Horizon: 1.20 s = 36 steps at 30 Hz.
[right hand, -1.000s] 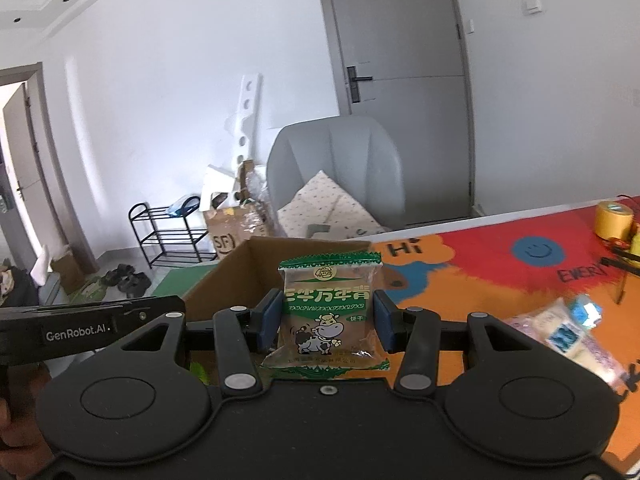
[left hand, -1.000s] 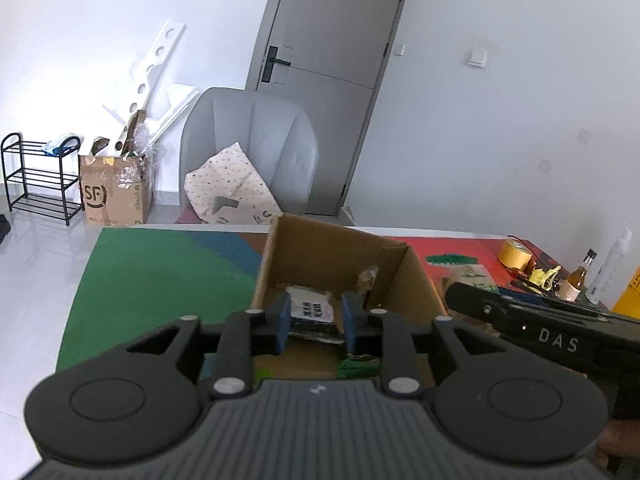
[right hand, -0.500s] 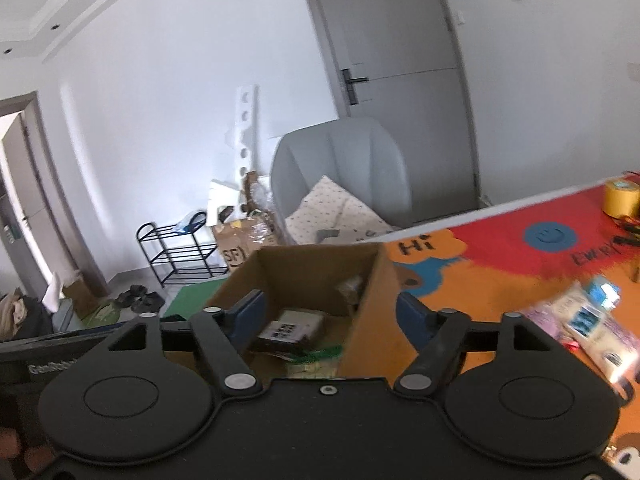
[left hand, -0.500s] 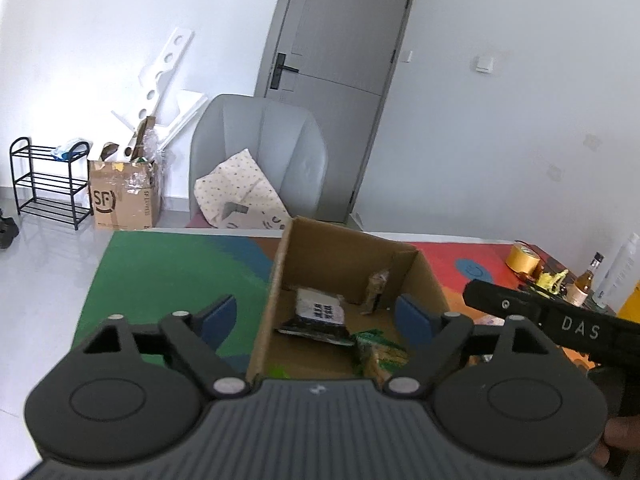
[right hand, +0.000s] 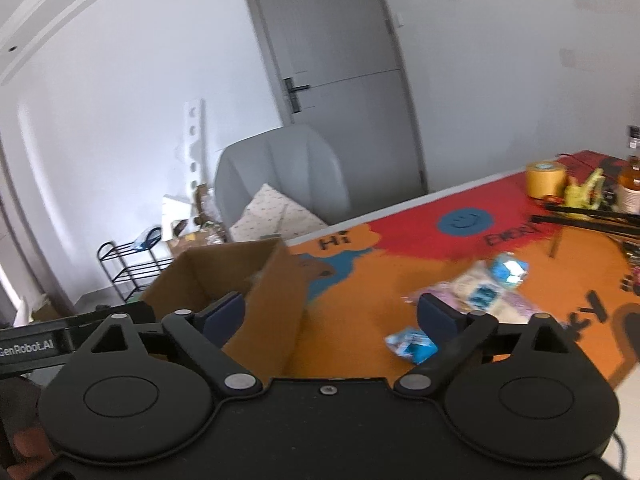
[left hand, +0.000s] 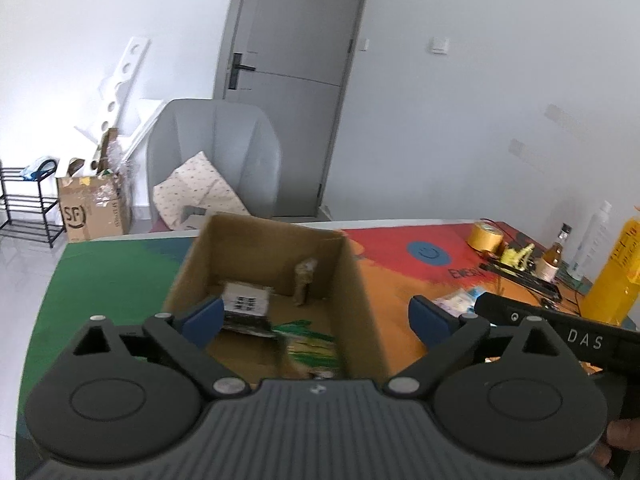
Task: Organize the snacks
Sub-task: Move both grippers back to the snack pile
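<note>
An open cardboard box stands on the colourful table mat; it also shows in the right wrist view. Inside lie a dark packet with a white label, a green snack packet and a small brown packet. My left gripper is open and empty above the box's near side. My right gripper is open and empty, to the right of the box. Blue and pale snack packets lie loose on the orange mat, with one small blue packet nearer.
A yellow tape roll, small bottles, a yellow bottle and cables sit at the table's far right. A grey chair with a cushion stands behind the table. A carton and a black shoe rack are on the floor.
Both grippers opened. The right one let go of the green cow-print snack, which dropped into the box, then swung right toward the loose packets. The left released its packet into the box.
</note>
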Available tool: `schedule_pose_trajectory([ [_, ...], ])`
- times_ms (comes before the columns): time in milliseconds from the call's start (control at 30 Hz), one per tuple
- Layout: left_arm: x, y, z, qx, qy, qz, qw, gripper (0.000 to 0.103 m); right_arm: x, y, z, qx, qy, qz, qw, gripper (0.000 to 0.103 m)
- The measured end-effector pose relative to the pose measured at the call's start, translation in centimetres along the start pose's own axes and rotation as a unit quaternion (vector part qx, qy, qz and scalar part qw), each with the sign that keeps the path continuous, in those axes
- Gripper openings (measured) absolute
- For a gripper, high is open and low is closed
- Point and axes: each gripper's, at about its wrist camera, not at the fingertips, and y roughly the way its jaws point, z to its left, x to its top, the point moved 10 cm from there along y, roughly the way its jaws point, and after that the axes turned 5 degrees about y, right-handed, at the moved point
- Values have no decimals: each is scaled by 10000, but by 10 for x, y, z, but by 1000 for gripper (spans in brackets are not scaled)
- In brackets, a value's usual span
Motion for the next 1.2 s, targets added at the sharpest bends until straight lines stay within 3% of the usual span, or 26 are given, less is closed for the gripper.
schedule_pose_trajectory([
  [167, -2, 2, -24, -153, 141, 32, 9998, 100, 1, -10, -25, -171, 136, -32, 9998, 103],
  [933, -7, 32, -94, -556, 320, 327, 9974, 103, -1, -28, -112, -555, 647, -85, 9963, 102],
  [1200, -20, 52, -119, -650, 383, 534, 9957, 102, -13, -25, -136, -581, 766, 97, 9953, 80],
])
